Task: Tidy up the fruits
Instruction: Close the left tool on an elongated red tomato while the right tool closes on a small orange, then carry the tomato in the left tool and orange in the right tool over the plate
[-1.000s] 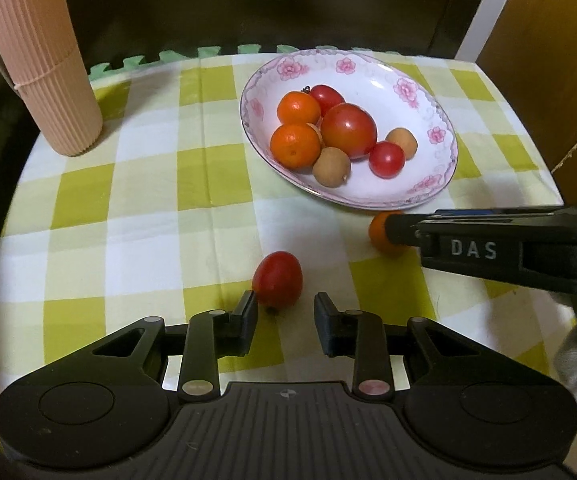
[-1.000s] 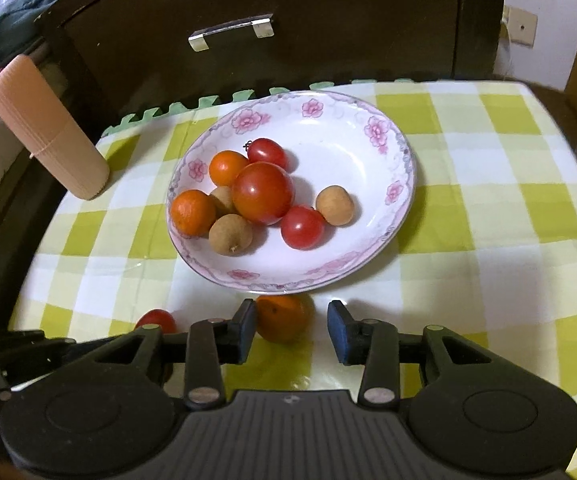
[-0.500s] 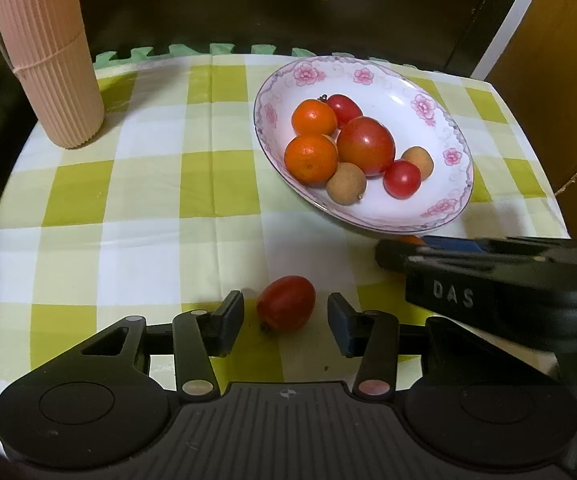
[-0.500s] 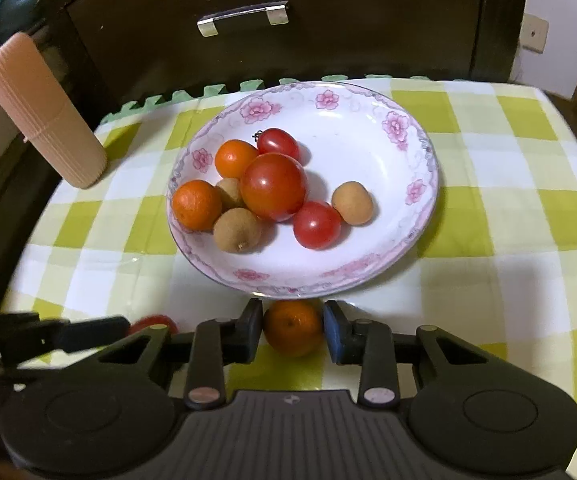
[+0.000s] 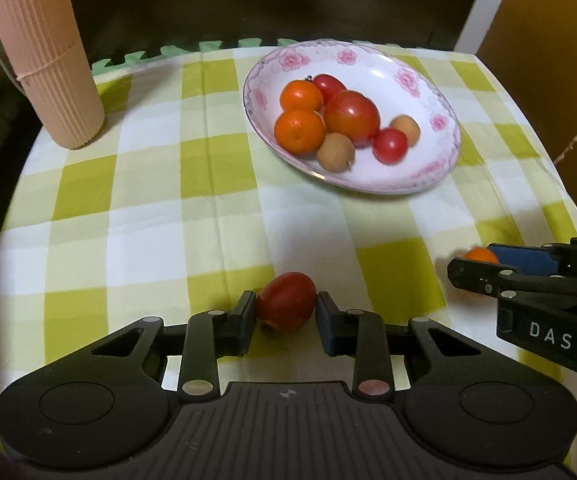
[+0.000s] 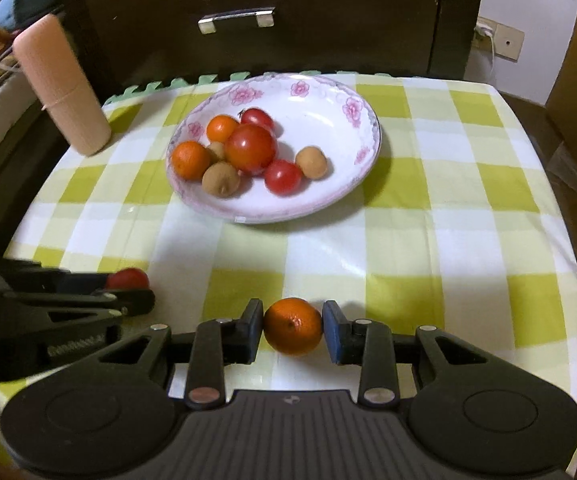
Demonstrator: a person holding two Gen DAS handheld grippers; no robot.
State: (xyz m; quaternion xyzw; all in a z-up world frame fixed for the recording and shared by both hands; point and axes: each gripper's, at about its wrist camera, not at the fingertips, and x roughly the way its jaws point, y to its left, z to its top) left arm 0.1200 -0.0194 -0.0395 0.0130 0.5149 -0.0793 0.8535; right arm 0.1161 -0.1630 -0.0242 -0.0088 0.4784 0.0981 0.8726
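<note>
Left hand-held gripper (image 5: pixel 286 310) closed on small red tomato (image 5: pixel 286 306), pads touching both sides, fruit low over checked cloth (image 5: pixel 160 216) on desk. Right hand-held gripper (image 6: pixel 293 326) clamped on small orange (image 6: pixel 293 326), pads against both flanks; cannot tell whether lifted or resting on cloth. Floral bowl (image 6: pixel 328 104) farther back, well apart from both grippers, holding two oranges, one large tomato, two small tomatoes, brown round fruits. Ribbed pink cylinder (image 5: pixel 44 52) upright at far left corner. Dark drawer front with metal handle (image 6: pixel 236 20) behind desk.
</note>
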